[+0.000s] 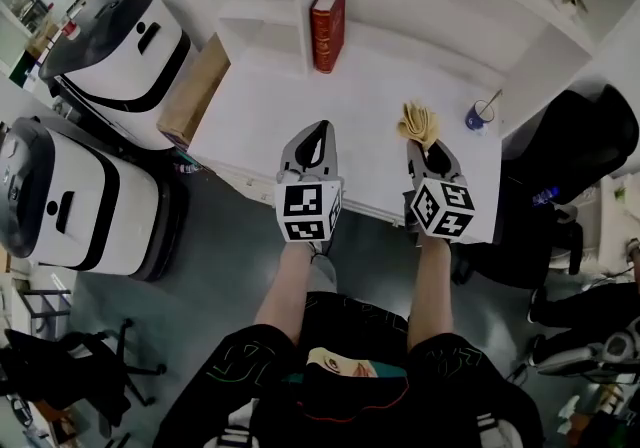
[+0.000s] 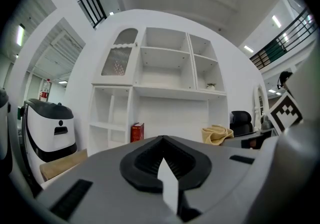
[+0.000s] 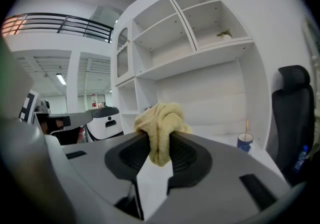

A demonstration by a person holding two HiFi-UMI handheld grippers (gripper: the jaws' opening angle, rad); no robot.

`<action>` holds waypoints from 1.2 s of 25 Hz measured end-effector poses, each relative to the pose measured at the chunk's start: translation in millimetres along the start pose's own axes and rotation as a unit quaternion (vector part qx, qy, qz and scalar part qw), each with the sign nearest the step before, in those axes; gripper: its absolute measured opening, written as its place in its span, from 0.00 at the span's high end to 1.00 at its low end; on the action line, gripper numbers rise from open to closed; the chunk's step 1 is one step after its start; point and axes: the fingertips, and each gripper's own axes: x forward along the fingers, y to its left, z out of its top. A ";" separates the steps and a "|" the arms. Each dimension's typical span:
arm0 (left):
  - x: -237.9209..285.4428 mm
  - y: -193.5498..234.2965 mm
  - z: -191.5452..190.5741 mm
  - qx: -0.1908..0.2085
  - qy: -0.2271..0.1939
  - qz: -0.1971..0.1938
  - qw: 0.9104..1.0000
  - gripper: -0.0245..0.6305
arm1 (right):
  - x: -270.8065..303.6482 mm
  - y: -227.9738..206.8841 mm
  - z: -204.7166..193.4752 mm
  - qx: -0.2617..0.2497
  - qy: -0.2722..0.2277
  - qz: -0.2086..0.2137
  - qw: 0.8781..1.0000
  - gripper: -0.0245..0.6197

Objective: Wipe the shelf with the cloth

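Note:
A yellow cloth is bunched between the jaws of my right gripper, which is shut on it above the white shelf counter. In the right gripper view the cloth bulges out above the closed jaws of the right gripper. My left gripper hovers beside it over the counter's front part, jaws shut and holding nothing. From the left gripper view the cloth appears at the right, past the closed left gripper.
A red book stands upright on the counter against a shelf divider. A blue cup with a stick sits at the counter's right. White machines and a cardboard box stand to the left, a black chair to the right.

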 end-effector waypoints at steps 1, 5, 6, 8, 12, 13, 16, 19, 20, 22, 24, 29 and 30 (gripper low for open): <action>9.8 6.9 -1.2 -0.001 0.004 0.000 1.000 0.96 | 11.0 1.9 -0.8 0.002 0.003 0.001 1.000 0.80; 39.4 44.5 -9.3 -0.010 0.018 0.008 1.000 0.96 | 56.7 22.0 -10.5 0.000 0.021 0.017 1.000 0.80; 45.7 54.2 -11.1 -0.012 0.020 0.011 1.000 0.96 | 67.7 27.1 -10.7 -0.001 0.023 0.021 1.000 0.80; 57.4 72.6 -13.4 -0.018 0.023 0.014 0.999 0.96 | 89.3 36.1 -7.7 -0.003 0.024 0.026 0.999 0.80; 75.8 109.7 -12.3 -0.032 0.023 0.020 0.999 0.96 | 129.2 59.9 2.0 -0.015 0.026 0.037 0.999 0.80; 80.2 117.0 -10.3 -0.034 0.021 0.019 0.999 0.96 | 138.6 67.0 4.7 -0.019 0.026 0.041 0.999 0.80; 94.5 130.0 -2.4 -0.040 0.010 0.011 0.999 0.96 | 161.9 87.4 16.3 -0.031 0.019 0.052 0.998 0.80; 106.0 140.5 6.0 -0.046 -0.001 0.006 0.999 0.96 | 176.5 99.5 29.4 -0.044 0.010 0.061 0.997 0.80; 107.3 143.3 8.7 -0.047 -0.004 0.006 0.999 0.97 | 178.7 99.6 32.6 -0.046 0.009 0.060 0.997 0.80; 109.0 150.6 17.1 -0.048 -0.014 0.009 0.999 0.96 | 182.0 96.7 42.2 -0.046 0.003 0.058 0.997 0.80; 112.2 156.8 31.8 -0.047 -0.028 0.012 0.998 0.96 | 184.4 95.1 58.5 -0.045 -0.013 0.058 0.997 0.80; 121.8 153.0 77.1 -0.026 -0.068 0.007 0.997 0.96 | 190.3 100.3 103.1 -0.062 -0.051 0.080 0.994 0.80; 123.1 151.4 85.4 -0.020 -0.075 0.005 0.997 0.97 | 190.9 101.4 110.1 -0.065 -0.057 0.083 0.993 0.80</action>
